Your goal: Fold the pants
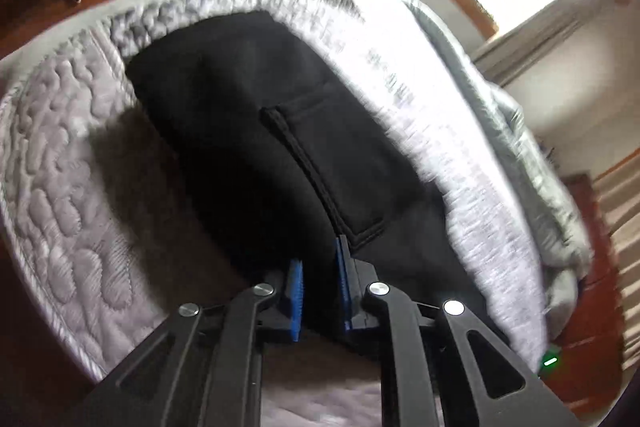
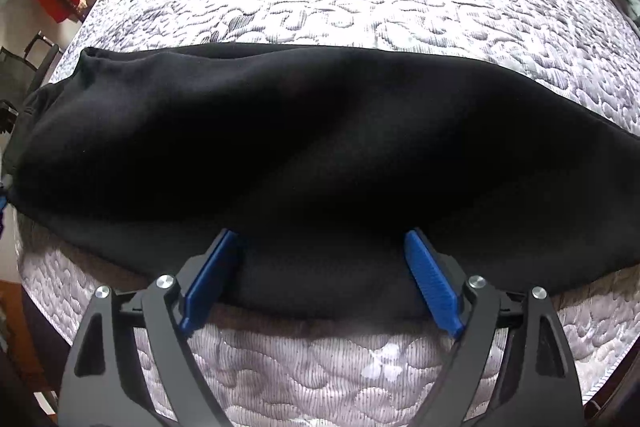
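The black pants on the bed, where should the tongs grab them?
Grab the black pants by the near edge, the thick lip lying along the mattress front. Come straight down from above. The open right tongs already straddle that edge, so closing there should pinch it. That is a guess.

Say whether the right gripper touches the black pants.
Cannot tell. The right wrist view shows the right gripper open astride the near edge of the black pants; contact at its tips is unclear.
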`<state>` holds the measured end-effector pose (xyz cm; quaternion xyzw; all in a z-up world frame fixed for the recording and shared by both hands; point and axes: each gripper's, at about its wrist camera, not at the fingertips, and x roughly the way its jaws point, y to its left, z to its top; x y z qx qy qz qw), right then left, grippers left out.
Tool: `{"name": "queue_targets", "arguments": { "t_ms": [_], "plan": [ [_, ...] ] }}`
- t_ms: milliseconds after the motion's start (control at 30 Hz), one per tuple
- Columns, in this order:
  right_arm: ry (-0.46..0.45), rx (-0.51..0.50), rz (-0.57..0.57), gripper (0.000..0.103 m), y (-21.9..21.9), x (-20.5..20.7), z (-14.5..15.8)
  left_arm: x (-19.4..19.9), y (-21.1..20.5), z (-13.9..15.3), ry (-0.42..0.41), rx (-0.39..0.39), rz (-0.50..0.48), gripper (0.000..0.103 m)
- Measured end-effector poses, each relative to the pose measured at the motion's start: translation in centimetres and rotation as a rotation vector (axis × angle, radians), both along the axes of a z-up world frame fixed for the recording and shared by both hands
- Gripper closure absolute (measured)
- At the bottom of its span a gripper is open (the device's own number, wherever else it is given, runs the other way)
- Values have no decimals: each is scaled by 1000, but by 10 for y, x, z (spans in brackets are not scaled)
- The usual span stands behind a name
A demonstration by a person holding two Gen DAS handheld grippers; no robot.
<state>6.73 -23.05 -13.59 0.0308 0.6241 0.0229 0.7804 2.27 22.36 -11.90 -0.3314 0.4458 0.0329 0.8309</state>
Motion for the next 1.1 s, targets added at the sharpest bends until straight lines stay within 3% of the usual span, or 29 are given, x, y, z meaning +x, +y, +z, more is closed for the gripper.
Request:
{"name": "queue_targets", "arguments": {
  "t_ms": [67, 133, 333, 400, 500, 567, 667, 733, 767, 867, 933, 1000, 1100],
  "plan": [
    [7, -15, 3, 15, 3, 2, -2, 16, 2, -28, 59, 11, -9, 86],
    [7, -15, 1, 15, 3, 3, -1, 18, 3, -30, 66, -5, 13, 85],
    [-11, 68, 12, 25, 3, -1, 18, -1, -2, 15, 42, 67, -12, 78],
    [-45, 88, 60, 25, 20, 0, 32, -8, -10, 35, 0, 136, -17, 78],
    [-98, 109, 143, 25, 55, 6, 48, -8, -22, 60, -83, 169, -55, 77],
    [-87, 151, 194, 26, 78, 12, 47, 12, -36, 63, -99, 205, -108, 63],
    [-37, 120, 223, 26, 99, 22, 24, 50, -42, 31, -3, 243, -157, 63],
    [19, 103, 198, 25, 98, 30, -3, 67, -36, 0, 90, 226, -178, 66],
    [12, 104, 205, 23, 98, 31, -8, 69, -34, -6, 89, 219, -186, 66],
    [15, 67, 252, 27, 109, 36, 8, 63, -37, 9, 85, 239, -229, 66],
    [-19, 126, 277, 29, 117, 41, 27, 56, -34, 30, 24, 229, -234, 59],
    [-52, 191, 303, 28, 132, 58, 48, 60, -34, 45, -1, 273, -241, 49],
    [-62, 210, 349, 27, 158, 89, 56, 83, -28, 51, 23, 362, -248, 46]
  ]
}}
